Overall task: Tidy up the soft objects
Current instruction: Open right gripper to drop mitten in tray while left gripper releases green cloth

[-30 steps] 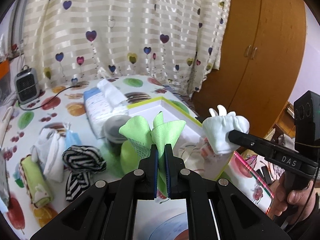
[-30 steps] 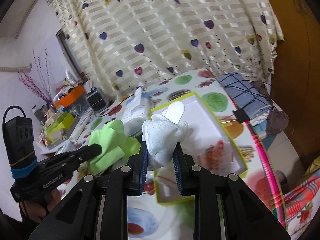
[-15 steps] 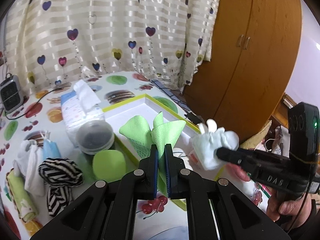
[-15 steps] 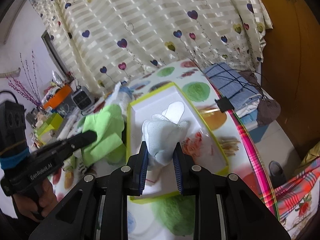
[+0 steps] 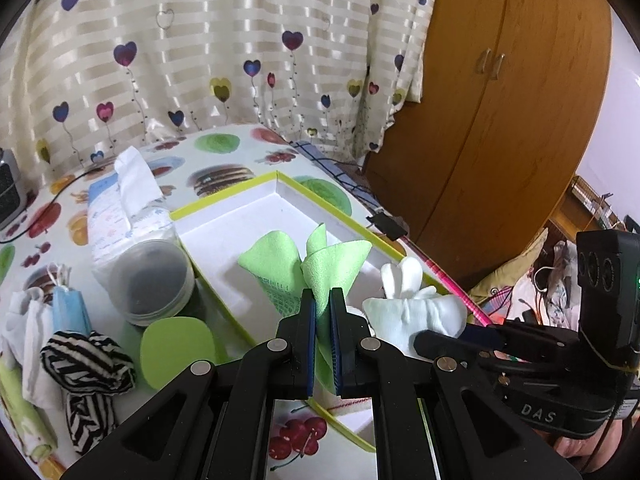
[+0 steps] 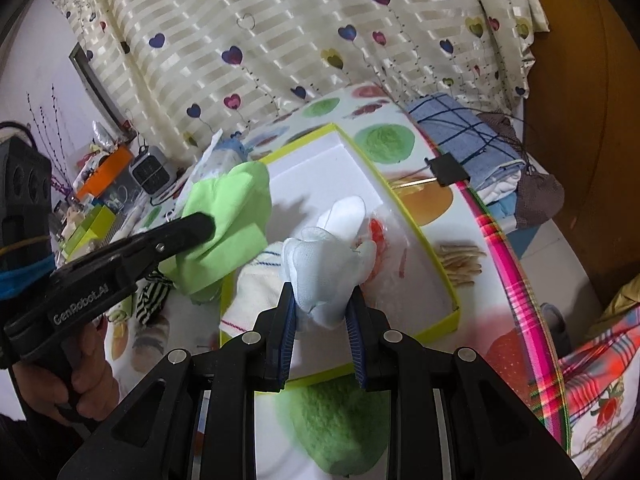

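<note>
My left gripper (image 5: 322, 300) is shut on a folded green cloth (image 5: 332, 264) and holds it above the near left part of a white box with a yellow-green rim (image 5: 224, 240). To its right, my right gripper (image 6: 322, 296) holds a bunched white glove (image 6: 324, 256) low over the box (image 6: 320, 164). Its jaws are opening, and the pads still touch the glove on both sides. The right wrist view shows the green cloth (image 6: 228, 216) hanging at the left. A white striped cloth (image 6: 256, 280) and a clear wrapper with red print lie inside the box.
Left of the box stand a tissue pack (image 5: 120, 208), a lidded round tub (image 5: 154, 280) and a green pad (image 5: 176, 348). A striped black-and-white cloth (image 5: 86, 360), a blue mask (image 5: 68, 308) and white cloths lie further left. A wooden wardrobe (image 5: 500, 100) rises behind, at the right.
Both grippers have sunk toward the box with their cloths. The left one has shifted right over the box's near part. The right gripper's jaws stand slightly wider around the glove.
</note>
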`<state>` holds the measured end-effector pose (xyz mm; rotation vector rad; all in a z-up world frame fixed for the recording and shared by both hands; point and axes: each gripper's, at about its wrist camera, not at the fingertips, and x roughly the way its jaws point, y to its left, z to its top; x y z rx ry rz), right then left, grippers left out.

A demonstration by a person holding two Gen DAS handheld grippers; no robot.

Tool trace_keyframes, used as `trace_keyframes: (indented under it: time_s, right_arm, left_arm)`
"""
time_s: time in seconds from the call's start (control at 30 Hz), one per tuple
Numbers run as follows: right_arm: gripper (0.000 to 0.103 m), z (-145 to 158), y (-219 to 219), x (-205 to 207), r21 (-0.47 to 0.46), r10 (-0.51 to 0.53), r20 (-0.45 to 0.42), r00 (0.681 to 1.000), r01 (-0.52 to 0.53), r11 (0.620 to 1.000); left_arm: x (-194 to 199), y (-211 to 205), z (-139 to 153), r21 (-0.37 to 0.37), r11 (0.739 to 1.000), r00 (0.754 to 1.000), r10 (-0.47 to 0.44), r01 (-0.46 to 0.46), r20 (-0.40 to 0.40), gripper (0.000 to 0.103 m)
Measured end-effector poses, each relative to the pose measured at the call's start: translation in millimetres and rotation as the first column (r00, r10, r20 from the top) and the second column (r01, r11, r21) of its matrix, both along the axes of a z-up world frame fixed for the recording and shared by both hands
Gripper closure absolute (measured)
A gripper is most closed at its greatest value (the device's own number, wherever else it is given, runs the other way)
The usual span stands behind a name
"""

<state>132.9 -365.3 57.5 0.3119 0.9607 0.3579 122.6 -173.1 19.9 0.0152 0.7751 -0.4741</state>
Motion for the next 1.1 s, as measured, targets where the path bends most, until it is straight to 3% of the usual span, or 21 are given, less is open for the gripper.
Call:
trace_keyframes:
  time_s: [0.1,0.23,0.63,1.1]
  right_arm:
    - [0.075,0.5,0.5,-0.8,-0.028,0.001,0.006,1.0,-0.001,1.0]
    - [0.06,8.1,-1.8,-3.5,-0.078,-0.019,0.043,0.999,0.022,0.997]
    - [0.06,28.0,-19.3,-9.3,-0.03,-0.1,0.105,0.989,0.104,0.994]
    - [0.062,31.7,-7.6,-17.8,-0.066,-0.076,0.097,0.992,0.082,0.994]
  left_arm:
    - [6.3,-2.8,-5.7,-0.002,1.0,1.0,-0.002,0.002,-0.019,0.096]
    - [9.9,-5.2,-9.1,-0.007,1.0,1.0,-0.009,0.009,-0.029,0.085]
    - [-3.9,11.6,5.7,-0.047,0.999,1.0,0.017,-0.016,0.01,0.082]
    - [-31.9,53.8,13.8,-0.067,0.995,0.997,0.08,-0.078,0.017,0.082]
